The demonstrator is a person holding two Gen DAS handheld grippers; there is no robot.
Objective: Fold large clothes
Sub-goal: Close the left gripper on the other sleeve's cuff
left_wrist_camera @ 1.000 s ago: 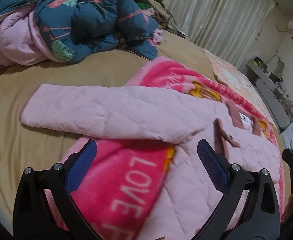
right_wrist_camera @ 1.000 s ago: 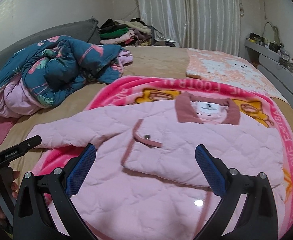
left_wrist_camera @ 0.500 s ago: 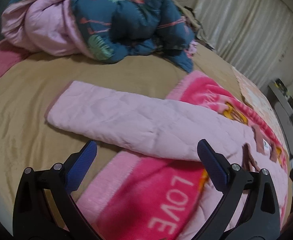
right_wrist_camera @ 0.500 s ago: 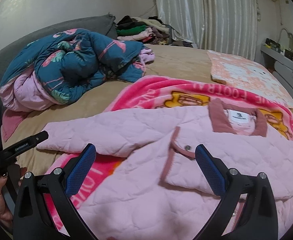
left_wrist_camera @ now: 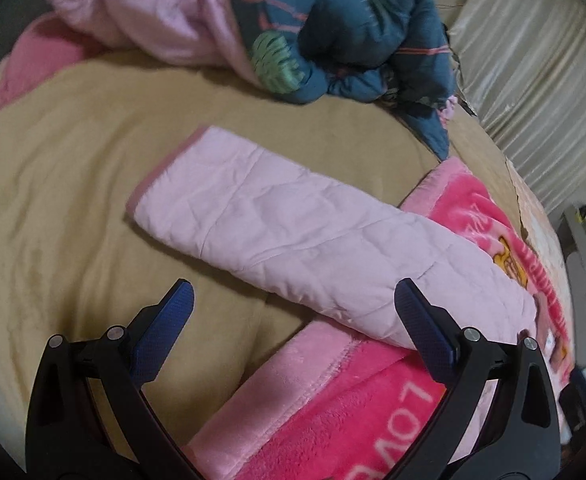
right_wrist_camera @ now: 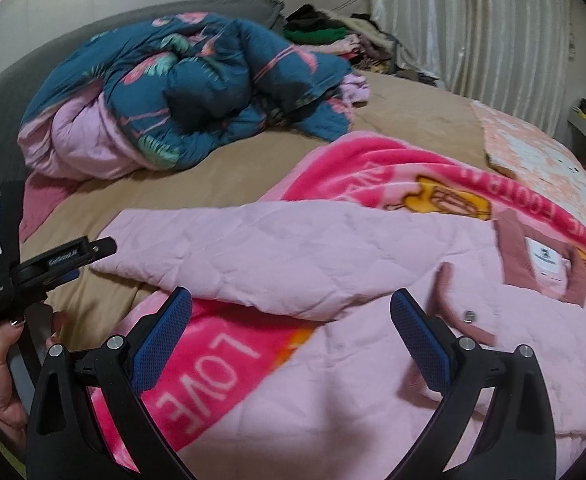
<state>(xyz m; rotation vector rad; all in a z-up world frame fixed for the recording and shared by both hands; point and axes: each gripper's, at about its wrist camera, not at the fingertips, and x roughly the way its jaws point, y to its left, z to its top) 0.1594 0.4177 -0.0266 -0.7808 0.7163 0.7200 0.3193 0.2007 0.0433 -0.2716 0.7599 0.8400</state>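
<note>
A pale pink quilted jacket (right_wrist_camera: 373,272) lies flat on a bright pink blanket (right_wrist_camera: 373,168) on the bed, collar and label to the right. Its long sleeve (left_wrist_camera: 293,232) stretches left onto the tan sheet (left_wrist_camera: 73,184). My left gripper (left_wrist_camera: 293,320) is open and empty, hovering just short of the sleeve, near its cuff end. It also shows in the right wrist view (right_wrist_camera: 49,264), held by a hand at the far left beside the cuff. My right gripper (right_wrist_camera: 291,328) is open and empty above the jacket's body and the sleeve's near edge.
A bundled teal flamingo duvet with pink lining (right_wrist_camera: 189,96) lies at the head of the bed, also in the left wrist view (left_wrist_camera: 333,32). A pile of clothes (right_wrist_camera: 333,36) sits before the curtain (right_wrist_camera: 473,20). A peach patterned cloth (right_wrist_camera: 533,152) lies at right.
Both grippers have swung left along the sleeve. The left one now faces the cuff end and tan sheet; the right one has turned from the chest toward the sleeve. Both stay open.
</note>
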